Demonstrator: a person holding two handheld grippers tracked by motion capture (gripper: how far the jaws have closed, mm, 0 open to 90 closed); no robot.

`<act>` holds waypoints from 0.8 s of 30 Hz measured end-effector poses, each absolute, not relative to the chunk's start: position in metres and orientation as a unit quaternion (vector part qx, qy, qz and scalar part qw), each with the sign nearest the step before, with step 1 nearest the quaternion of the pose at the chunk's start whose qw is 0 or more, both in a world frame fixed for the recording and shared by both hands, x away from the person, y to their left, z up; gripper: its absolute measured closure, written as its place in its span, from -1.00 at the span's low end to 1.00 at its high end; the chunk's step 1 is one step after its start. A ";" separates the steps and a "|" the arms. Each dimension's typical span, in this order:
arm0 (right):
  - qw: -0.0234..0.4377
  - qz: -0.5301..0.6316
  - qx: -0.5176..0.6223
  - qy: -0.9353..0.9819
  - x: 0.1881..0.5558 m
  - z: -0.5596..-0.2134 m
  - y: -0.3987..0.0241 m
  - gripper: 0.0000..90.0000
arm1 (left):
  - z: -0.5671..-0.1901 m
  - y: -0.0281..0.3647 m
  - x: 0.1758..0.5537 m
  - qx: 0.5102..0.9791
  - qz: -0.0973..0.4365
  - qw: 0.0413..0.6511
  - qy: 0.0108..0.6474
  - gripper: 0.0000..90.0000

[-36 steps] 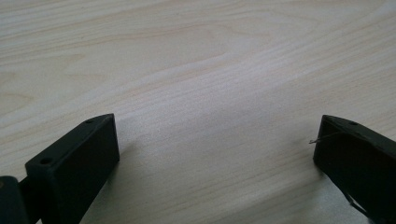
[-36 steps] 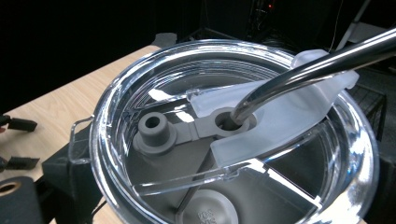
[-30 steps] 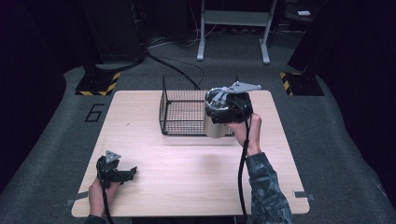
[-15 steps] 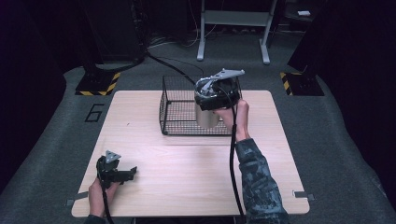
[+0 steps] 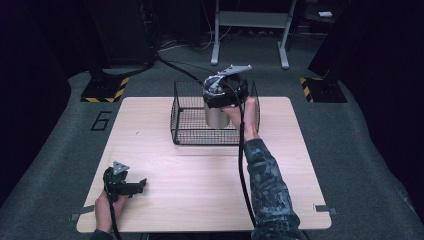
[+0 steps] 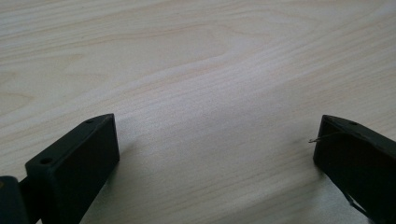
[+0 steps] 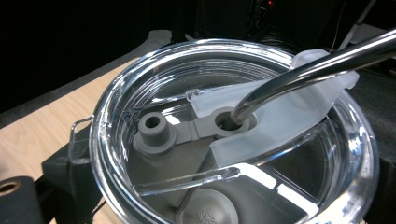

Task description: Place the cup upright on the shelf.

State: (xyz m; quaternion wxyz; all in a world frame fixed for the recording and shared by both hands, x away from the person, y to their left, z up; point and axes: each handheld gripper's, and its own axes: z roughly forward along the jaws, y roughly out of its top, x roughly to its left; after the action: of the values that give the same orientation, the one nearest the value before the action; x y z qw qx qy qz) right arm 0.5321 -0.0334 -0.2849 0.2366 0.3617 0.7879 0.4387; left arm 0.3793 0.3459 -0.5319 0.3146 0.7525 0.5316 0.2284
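Both black two-jaw grippers, left (image 5: 141, 183) & right (image 5: 226, 95), w/ grey triangular top plates, black cables; camo sleeve (image 5: 267, 192) on right forearm.

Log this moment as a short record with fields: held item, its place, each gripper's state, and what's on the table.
held item: metal tumbler with clear lid and metal straw
place: at the wire basket, among its walls; whether it rests on the bottom cannot be told
right gripper: shut on the tumbler near its top
left gripper: jaws open, nothing between them, low over the table's near-left corner
table: light wood, carries the basket
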 end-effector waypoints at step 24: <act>0.242 0.422 0.426 0.763 0.599 -0.324 -0.022 -0.92 | -0.532 0.345 0.379 0.750 0.226 0.317 0.536 -1.00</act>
State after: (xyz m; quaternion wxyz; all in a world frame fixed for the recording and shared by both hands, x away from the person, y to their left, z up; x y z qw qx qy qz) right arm 0.5991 -0.0217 -0.3238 0.2415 0.4263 0.7629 0.4218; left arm 0.3788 0.3452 -0.5321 0.3166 0.7496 0.5355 0.2259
